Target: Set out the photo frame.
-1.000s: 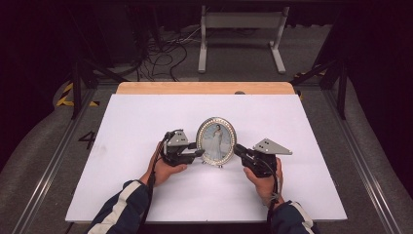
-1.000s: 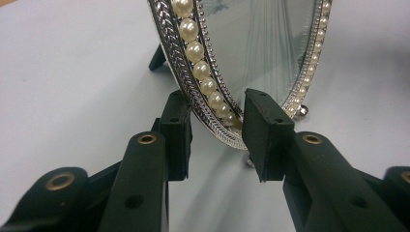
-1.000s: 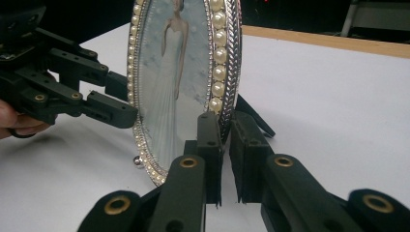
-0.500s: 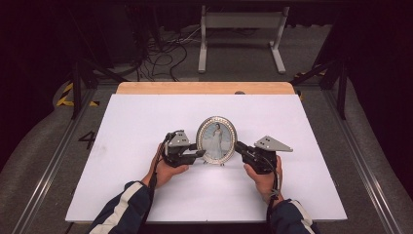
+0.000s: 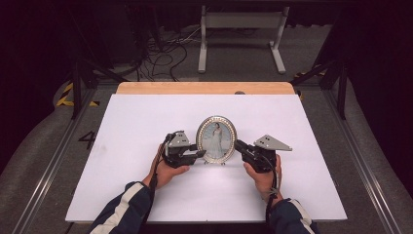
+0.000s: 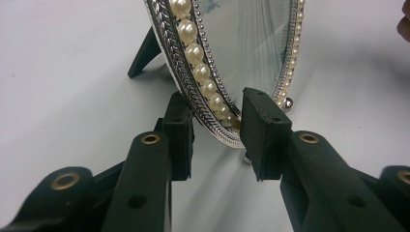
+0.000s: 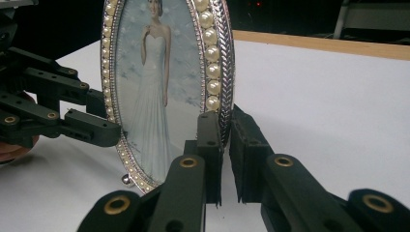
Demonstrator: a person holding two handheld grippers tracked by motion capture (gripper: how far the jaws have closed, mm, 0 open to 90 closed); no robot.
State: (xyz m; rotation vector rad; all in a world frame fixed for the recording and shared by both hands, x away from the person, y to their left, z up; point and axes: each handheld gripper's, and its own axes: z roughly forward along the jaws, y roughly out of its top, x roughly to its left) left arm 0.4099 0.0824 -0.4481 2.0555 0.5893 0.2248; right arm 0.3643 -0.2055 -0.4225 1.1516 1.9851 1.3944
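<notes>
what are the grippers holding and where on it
The right gripper is shut on the frame, pinching the rim of one side edge. The left gripper straddles the opposite rim with a gap, not clamped.

Upright oval picture frame point(image 5: 216, 139) between both grippers, seemingly touching

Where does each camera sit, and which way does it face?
High view: above the near table edge, facing forward and down on the white table; forearms and both hands enter below.
Left gripper view: on the left claw, facing the oval pearl-rimmed photo frame.
Right gripper view: on the right claw, pinching the frame's rim.
All share the frame.
</notes>
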